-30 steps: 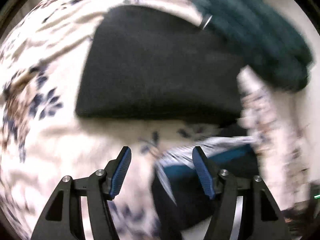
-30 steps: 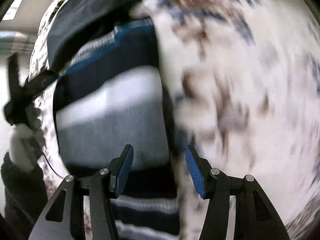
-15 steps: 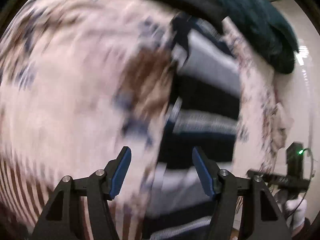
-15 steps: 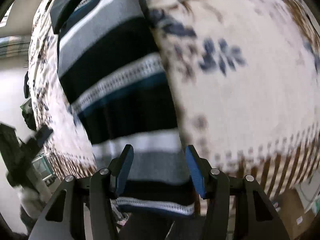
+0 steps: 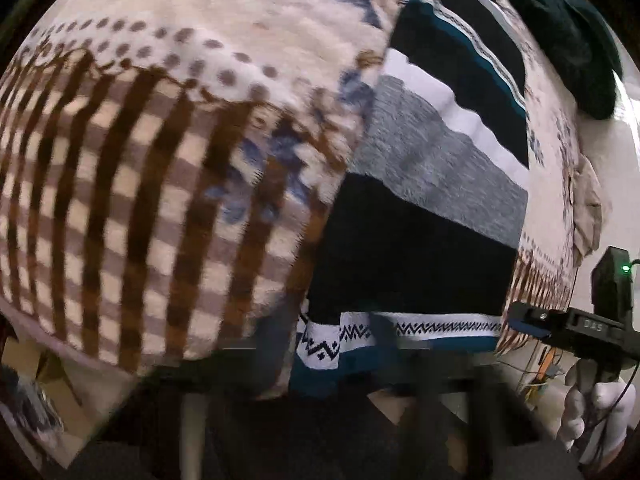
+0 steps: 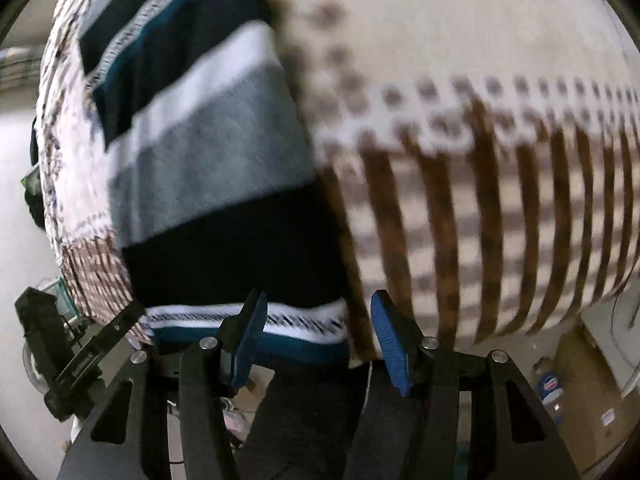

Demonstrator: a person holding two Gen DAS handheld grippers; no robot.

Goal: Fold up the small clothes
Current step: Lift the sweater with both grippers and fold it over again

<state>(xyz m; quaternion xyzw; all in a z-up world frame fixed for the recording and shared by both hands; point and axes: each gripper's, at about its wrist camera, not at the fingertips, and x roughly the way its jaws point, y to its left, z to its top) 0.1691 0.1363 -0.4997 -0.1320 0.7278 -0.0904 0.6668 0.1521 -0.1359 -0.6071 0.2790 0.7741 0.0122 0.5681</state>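
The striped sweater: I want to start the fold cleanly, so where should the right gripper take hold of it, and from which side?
Probably the patterned hem band of the striped sweater, where it hangs at the near edge of the blanket-covered table. That edge lies free, so the open right gripper, already poised above the hem, could come from the near side and pinch across it.

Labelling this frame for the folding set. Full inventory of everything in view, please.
striped sweater: 1, navy, grey, white and teal bands, flat on the blanket, patterned hem at the near edge
blanket: 1, cream with brown stripes and blue flowers, covers the surface
dark teal cloth: 1, far right corner
beige cloth: 1, right edge of blanket
cardboard boxes: brown, count unclear, on the floor
right gripper: 1, black with blue pads, open over the sweater hem
left gripper: 1, black, left of the sweater hem, shut
gloved hand: 1, white, holding the right gripper
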